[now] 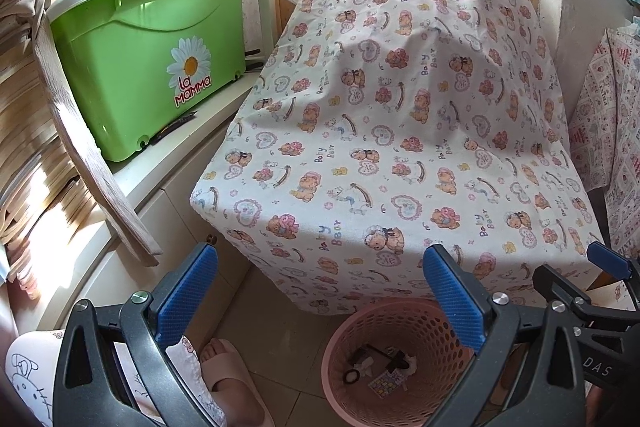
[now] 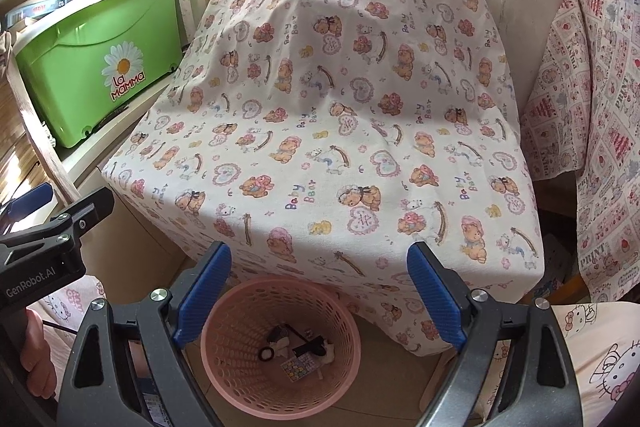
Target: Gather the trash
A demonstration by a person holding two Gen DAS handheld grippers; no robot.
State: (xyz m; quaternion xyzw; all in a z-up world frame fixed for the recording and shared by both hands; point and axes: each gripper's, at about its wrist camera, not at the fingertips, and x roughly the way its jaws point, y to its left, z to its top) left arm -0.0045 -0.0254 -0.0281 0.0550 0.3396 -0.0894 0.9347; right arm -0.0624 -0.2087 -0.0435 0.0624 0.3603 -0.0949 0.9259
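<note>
A pink perforated basket (image 1: 344,359) (image 2: 224,359) stands on the tiled floor against the front of a table draped in a bear-print cloth (image 1: 400,131) (image 2: 340,131). At its bottom lie small bits of trash (image 1: 380,367) (image 2: 296,351): a dark ring, black pieces, white scraps and a printed paper. My left gripper (image 1: 320,291) hangs open above and left of the basket, nothing between its blue pads. My right gripper (image 2: 320,299) is open above the basket, also holding nothing. Each view catches the other gripper's fingers (image 1: 610,261) (image 2: 84,213) at its edge.
A green tub (image 1: 152,59) (image 2: 92,67) sits on a white cabinet (image 1: 168,163) at left, with a wooden plank (image 1: 92,155) leaning beside it. A person's foot in a slipper (image 1: 228,367) stands left of the basket. Another patterned cloth (image 2: 592,107) hangs at right.
</note>
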